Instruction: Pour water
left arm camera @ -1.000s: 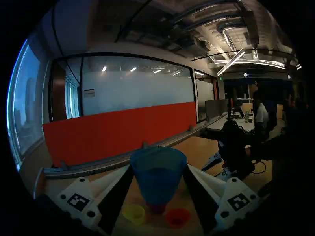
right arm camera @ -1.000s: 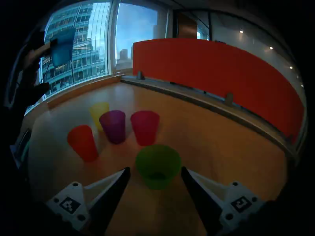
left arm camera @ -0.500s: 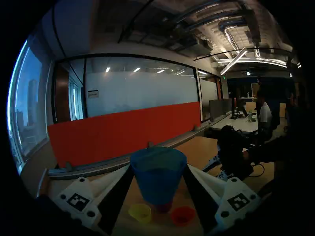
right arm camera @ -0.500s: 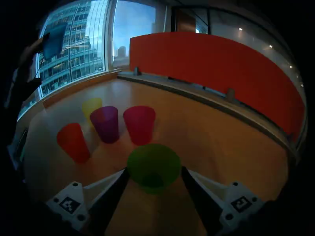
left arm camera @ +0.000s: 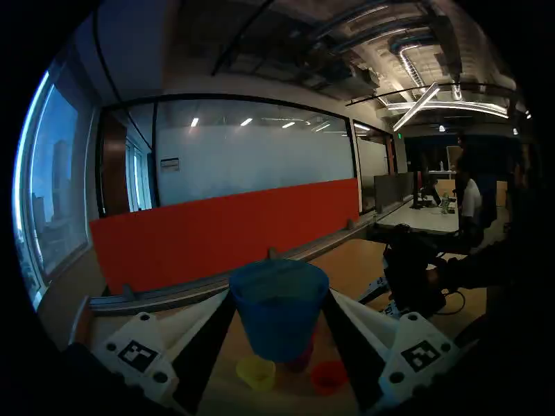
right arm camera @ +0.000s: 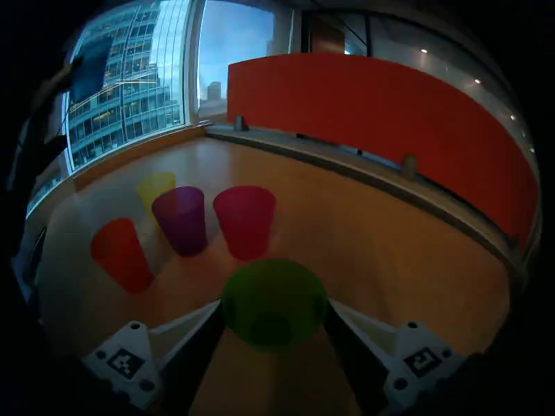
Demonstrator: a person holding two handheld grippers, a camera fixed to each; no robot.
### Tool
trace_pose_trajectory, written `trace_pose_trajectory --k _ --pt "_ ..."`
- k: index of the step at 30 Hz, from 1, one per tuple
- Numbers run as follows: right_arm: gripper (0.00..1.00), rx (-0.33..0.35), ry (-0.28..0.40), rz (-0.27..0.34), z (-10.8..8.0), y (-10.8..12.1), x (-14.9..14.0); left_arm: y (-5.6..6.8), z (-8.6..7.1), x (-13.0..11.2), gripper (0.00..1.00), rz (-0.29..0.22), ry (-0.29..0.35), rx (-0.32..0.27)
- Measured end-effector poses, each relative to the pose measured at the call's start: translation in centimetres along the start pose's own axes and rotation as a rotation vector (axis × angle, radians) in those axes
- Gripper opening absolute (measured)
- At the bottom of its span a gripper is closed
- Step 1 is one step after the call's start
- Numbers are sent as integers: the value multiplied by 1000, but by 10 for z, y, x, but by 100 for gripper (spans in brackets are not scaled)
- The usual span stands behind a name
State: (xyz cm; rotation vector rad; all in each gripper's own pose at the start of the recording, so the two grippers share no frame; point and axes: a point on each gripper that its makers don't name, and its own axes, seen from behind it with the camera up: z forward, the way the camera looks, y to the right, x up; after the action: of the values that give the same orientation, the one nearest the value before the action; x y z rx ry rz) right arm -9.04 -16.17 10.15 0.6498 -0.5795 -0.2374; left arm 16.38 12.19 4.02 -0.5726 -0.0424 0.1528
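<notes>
Clamping blue cup (left arm camera: 279,326) between left gripper (left arm camera: 279,295) fingers, held high over the table (right arm camera: 388,249) — right gripper (right arm camera: 273,303) narrow, flanking green cup (right arm camera: 274,288), squeeze impossible to tell. Beyond — pink cup (right arm camera: 244,222), purple cup (right arm camera: 180,220), yellow cup (right arm camera: 154,187), orange cup (right arm camera: 119,253) toward window-side table edge.

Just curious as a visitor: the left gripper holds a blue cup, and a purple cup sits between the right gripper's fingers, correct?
Not quite: it is the green cup, not a purple one, between the fingers of the right gripper, as the right gripper view shows. The left gripper does hold the blue cup.
</notes>
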Motion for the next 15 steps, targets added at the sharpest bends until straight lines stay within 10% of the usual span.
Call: trace_pose_trajectory --k 15 --pt "91 -10 82 -4 -28 -2 26 0 -1 3 85 -12 13 -1"
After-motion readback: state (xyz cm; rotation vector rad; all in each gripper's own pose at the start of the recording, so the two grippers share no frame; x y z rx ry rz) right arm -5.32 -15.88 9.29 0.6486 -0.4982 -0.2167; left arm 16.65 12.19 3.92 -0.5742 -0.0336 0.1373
